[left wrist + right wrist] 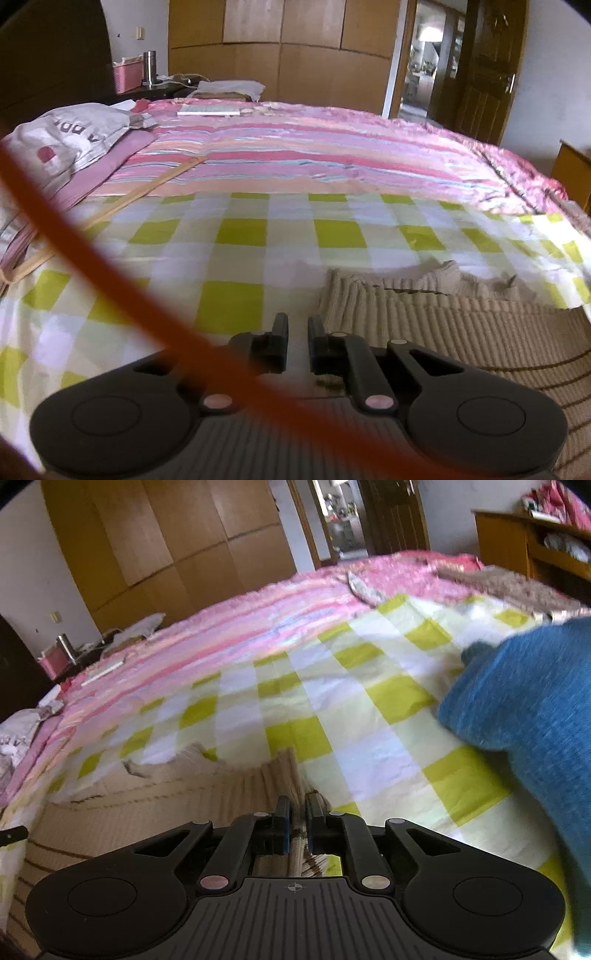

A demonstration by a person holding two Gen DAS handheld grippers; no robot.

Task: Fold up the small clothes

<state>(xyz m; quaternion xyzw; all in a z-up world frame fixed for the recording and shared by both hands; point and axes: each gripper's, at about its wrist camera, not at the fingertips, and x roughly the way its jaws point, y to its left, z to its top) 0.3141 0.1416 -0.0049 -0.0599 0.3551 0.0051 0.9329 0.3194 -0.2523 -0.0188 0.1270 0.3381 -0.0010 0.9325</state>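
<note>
A beige ribbed knit garment [461,332] with dark stripes lies on the green-and-white checked sheet [240,240]. My left gripper [297,325] sits at the garment's left edge, jaws a narrow gap apart with nothing visible between them. In the right wrist view my right gripper [296,805] is shut on a bunched fold of the beige garment [147,805], which spreads to the left. A blue knit garment [524,709] lies on the checked sheet [332,701] at the right.
A pink striped quilt [295,147] covers the far half of the bed. A grey pillow [66,140] lies at far left. A blurred orange cord [92,258] crosses the left wrist view. A nightstand with a pink box [127,75] and metal flask stands behind.
</note>
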